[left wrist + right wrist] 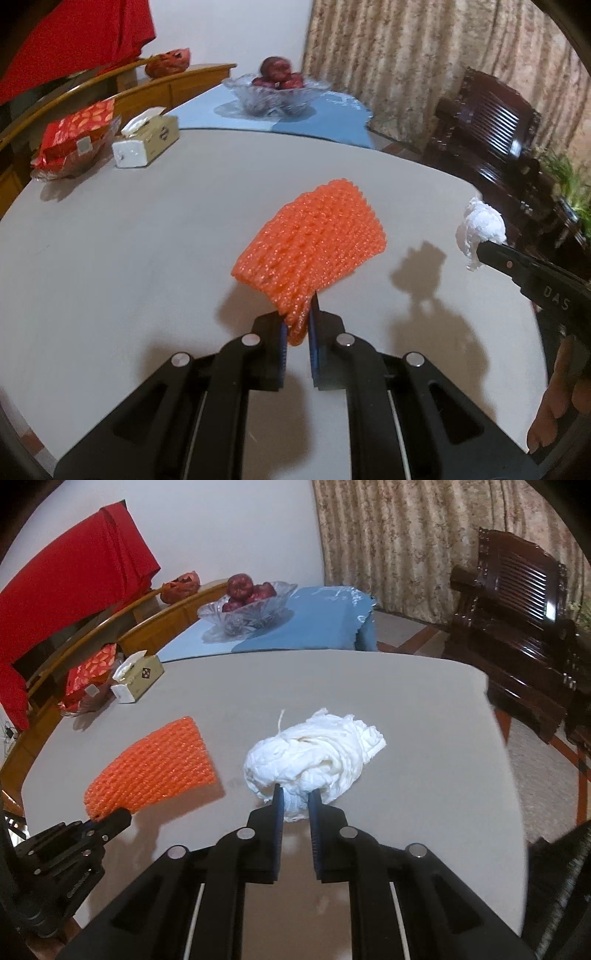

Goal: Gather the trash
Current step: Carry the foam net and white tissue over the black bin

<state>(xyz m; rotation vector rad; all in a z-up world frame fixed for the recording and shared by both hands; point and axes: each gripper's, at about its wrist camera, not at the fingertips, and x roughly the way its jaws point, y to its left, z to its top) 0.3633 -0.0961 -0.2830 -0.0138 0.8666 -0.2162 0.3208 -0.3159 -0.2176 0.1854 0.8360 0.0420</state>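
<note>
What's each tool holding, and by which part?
Left tool: orange foam net, pinched at its near end. Right tool: crumpled white tissue, pinched at its near lower edge.

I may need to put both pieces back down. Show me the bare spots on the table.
The grey table is bare across its middle and right side, from the cream tissue box to the right edge. The far left corner is crowded: tissue box beside a red packet in a glass dish. Left gripper holds the orange foam net, right gripper the white crumpled tissue.
</note>
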